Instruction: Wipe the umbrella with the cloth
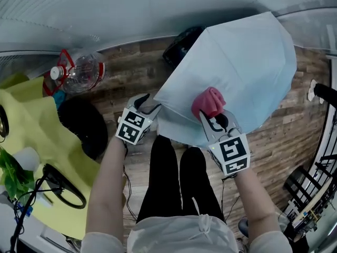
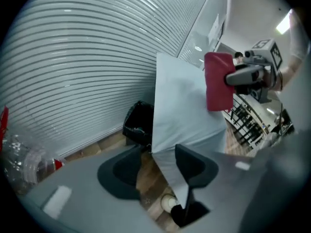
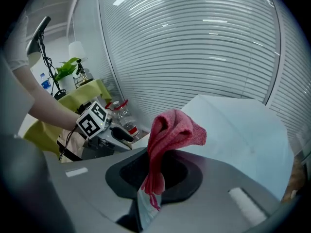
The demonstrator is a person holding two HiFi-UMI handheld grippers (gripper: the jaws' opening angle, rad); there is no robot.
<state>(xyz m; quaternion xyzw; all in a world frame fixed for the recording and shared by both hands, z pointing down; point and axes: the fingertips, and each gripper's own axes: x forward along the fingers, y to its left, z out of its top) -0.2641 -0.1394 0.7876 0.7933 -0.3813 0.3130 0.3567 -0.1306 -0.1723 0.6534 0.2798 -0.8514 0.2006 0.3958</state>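
An open pale blue umbrella (image 1: 237, 67) lies on the wooden floor ahead of me. My right gripper (image 1: 215, 119) is shut on a bunched red cloth (image 1: 207, 101), which it holds over the canopy's near edge. In the right gripper view the cloth (image 3: 172, 130) rises from between the jaws, with the umbrella (image 3: 243, 130) behind it. My left gripper (image 1: 146, 106) stands open at the canopy's near-left corner. In the left gripper view a fold of the umbrella's edge (image 2: 172, 166) hangs between the spread jaws, close to the right one, and the pads do not press it. The right gripper (image 2: 243, 74) and cloth (image 2: 217, 81) show beyond.
A black bag (image 1: 181, 44) sits behind the umbrella by the ribbed shutter wall. A clear plastic bottle (image 1: 79, 73) lies at the left, beside a table with a yellow cover (image 1: 31, 136) and a black round object (image 1: 81, 123). A metal rack (image 1: 316, 183) stands at the right.
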